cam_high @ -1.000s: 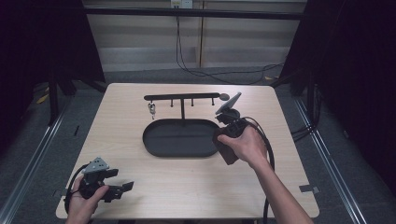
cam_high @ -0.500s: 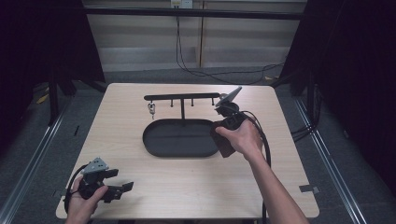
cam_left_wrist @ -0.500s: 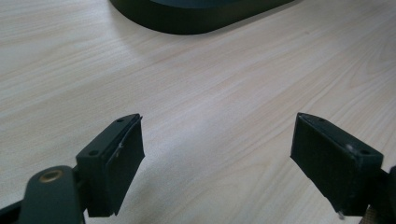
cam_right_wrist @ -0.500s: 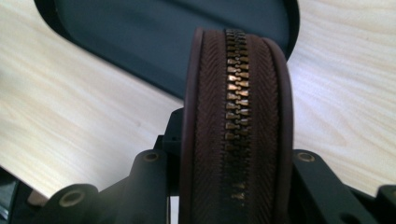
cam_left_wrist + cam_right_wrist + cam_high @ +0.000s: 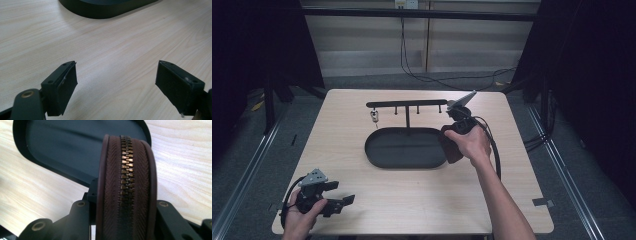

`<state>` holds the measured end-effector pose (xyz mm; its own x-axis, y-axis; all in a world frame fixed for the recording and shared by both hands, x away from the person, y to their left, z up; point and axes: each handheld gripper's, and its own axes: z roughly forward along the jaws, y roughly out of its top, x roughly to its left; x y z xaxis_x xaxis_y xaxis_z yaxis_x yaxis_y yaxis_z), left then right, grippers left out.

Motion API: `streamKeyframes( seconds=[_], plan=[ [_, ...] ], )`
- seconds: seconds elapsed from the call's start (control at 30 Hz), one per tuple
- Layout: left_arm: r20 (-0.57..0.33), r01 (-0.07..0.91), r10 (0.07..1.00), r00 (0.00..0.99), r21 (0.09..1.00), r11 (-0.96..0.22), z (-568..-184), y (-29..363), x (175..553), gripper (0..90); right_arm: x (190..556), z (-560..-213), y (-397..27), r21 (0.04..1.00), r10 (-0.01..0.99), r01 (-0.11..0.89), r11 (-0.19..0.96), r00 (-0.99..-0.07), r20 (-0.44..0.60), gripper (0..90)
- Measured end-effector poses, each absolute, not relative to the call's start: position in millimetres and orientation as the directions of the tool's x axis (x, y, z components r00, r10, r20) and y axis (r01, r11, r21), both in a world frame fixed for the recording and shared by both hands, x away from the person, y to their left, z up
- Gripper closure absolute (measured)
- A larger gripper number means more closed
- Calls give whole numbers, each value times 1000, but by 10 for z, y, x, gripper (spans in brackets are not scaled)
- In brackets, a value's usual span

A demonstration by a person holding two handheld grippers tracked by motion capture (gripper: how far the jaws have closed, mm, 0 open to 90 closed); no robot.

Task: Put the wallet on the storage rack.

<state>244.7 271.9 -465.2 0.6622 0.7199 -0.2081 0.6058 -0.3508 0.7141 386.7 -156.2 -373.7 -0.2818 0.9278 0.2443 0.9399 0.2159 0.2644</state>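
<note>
Pouch: a brown zipped pouch (image 5: 126, 187), held edge-up in the right gripper (image 5: 455, 142) at the 3 o'clock end of the black oval tray (image 5: 382, 150), its lower part just over the tray's rim.
Zip: brass teeth (image 5: 125, 167) run down the middle of the top edge between two bands of brown woven tape; the zip looks closed along the stretch I can see.
Handling, by my guess: light and soft-sided, with rolled edges that give under pressure. The smooth skin could slip, so a firm pinch across both flat faces, below the zip tape, seems the safest hold. Nothing about it looks fragile.
Right jaws: pressed onto the pouch from both sides, pinching it across its width.
Left jaws: spread wide with nothing between them, resting low at the table's (image 5: 522, 200) 7 o'clock corner; the left gripper (image 5: 339, 201) is well apart from the tray.
Rack: a black bar on a post (image 5: 407, 106) stands at the tray's 12 o'clock, with a small metal trinket (image 5: 374, 116) hanging near its left end.
</note>
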Motion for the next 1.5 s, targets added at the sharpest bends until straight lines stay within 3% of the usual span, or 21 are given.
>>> streamKeyframes(
  seconds=[0.9,1.5],
  plan=[
    [-217,608,716,664,713,-349,-4651,2732,2451,172,4171,-4155,-1534,306,904,951,52,-175,390,646],
    [-218,609,715,665,711,-350,-4652,2729,2448,172,4262,-4346,-1463,309,876,951,15,-161,454,634]
  ],
)
